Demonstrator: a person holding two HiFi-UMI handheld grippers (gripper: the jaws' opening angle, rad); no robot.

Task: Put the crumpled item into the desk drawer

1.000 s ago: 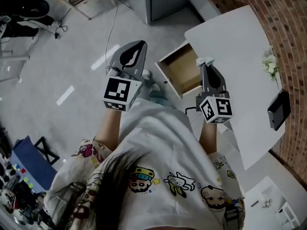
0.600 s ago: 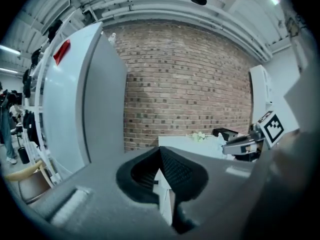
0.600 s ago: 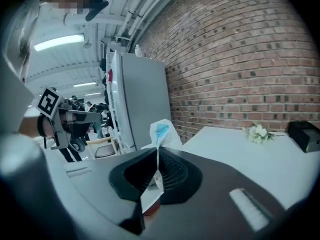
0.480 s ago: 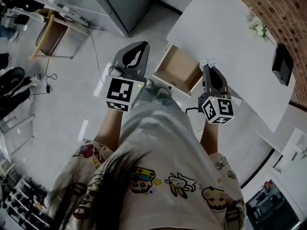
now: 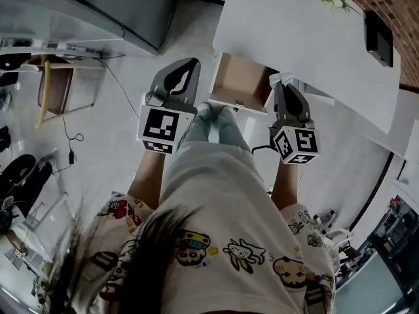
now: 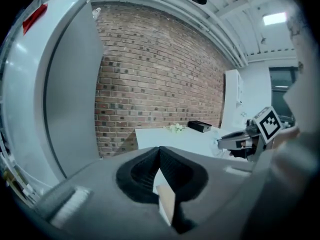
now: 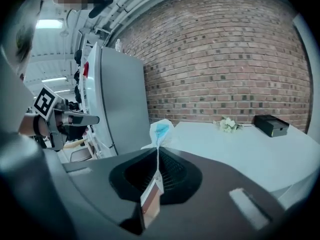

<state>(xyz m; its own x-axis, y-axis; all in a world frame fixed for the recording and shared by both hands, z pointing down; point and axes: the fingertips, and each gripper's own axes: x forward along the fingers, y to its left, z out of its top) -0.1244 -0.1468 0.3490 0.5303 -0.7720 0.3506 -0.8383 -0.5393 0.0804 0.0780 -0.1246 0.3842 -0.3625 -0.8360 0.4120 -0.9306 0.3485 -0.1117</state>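
- The right gripper has its jaws pressed together on the crumpled item, a white-and-blue wad. It is held at the front edge of the desk, just beside the right wall of the open drawer.
- To do this well, I would carry the wad left over the drawer's bare bottom, lower it below the walls, and only then part the jaws.
- The left gripper is closed on nothing, off the drawer's left side; it is best kept clear there.
- Since a second ago the view has swung. Desk and drawer now lie higher and squarer ahead, while both grippers keep their pose.
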